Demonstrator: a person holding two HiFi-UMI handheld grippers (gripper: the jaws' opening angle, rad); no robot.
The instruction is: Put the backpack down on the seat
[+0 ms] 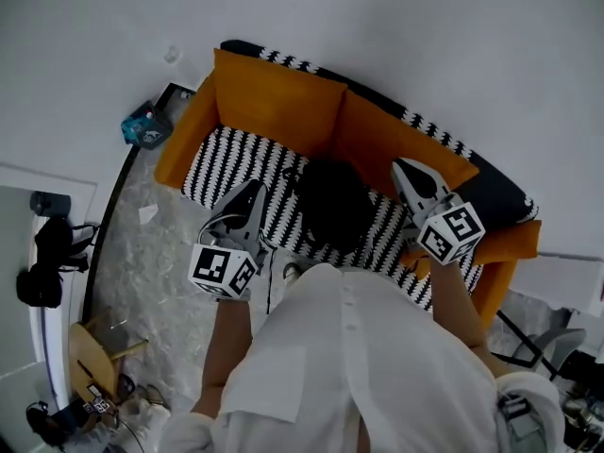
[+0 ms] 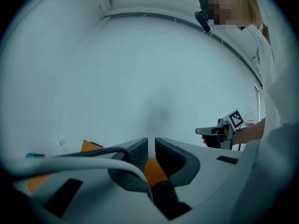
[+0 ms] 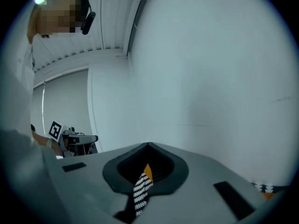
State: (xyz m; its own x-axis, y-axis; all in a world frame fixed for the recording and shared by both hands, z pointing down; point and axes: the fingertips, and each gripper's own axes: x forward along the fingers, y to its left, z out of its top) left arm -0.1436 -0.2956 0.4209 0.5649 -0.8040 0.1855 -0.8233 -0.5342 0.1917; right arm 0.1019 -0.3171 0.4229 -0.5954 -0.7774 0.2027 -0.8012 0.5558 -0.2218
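Left gripper (image 1: 255,192), right gripper (image 1: 401,168) closed, empty. Backpack (image 1: 330,206) below between them, unheld; could slump off sofa seat (image 1: 222,163).

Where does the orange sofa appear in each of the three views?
Head view: sofa, upper centre.
Left gripper view: orange corner, lower left.
Right gripper view: striped sliver, bottom centre.
Shared landmark: the white wall behind it.

Left claw (image 1: 253,194) and right claw (image 1: 408,173) point nearly level, both with jaws together, empty.
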